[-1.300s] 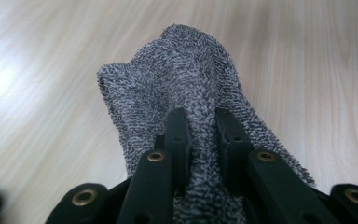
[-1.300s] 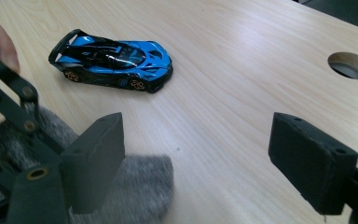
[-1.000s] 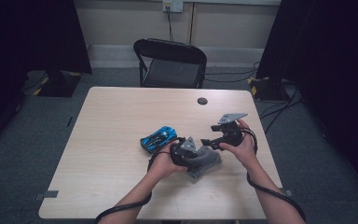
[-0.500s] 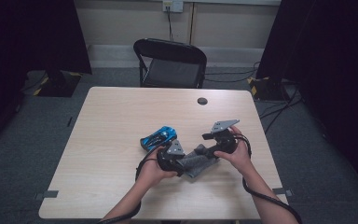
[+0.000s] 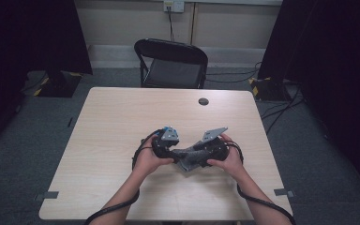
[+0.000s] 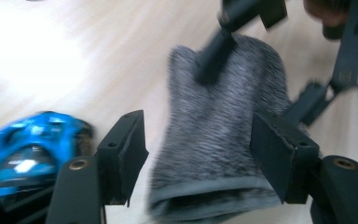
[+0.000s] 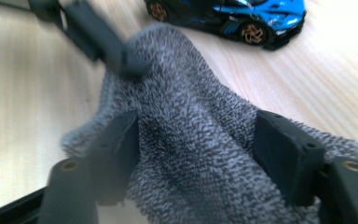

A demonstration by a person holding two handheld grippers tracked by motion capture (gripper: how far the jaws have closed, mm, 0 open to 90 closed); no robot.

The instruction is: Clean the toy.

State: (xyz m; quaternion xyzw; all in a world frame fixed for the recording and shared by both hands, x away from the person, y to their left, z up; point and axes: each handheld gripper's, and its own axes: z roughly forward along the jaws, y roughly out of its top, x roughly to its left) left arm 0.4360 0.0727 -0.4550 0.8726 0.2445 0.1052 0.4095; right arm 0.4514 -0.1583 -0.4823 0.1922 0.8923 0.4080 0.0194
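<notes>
Between the person's hands near the table's [image 5: 122,117] front edge, left tongs [image 6: 198,149] and right tongs [image 7: 196,154] are both standing wide open, each straddling one end of the grey sock [image 6: 223,130] without gripping it. Sock is lying flat on the wood; blue toy car [image 7: 228,18] is sitting just beside it. Each pair probably needs closing squarely on the fabric edge before lifting.

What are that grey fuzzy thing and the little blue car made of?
The grey sock looks like soft knitted fabric: flecked, fuzzy loops, a smoother hemmed cuff, and it sags in folds. The blue toy car looks like glossy painted plastic or metal, going by its hard shiny body; which one is unclear.
</notes>
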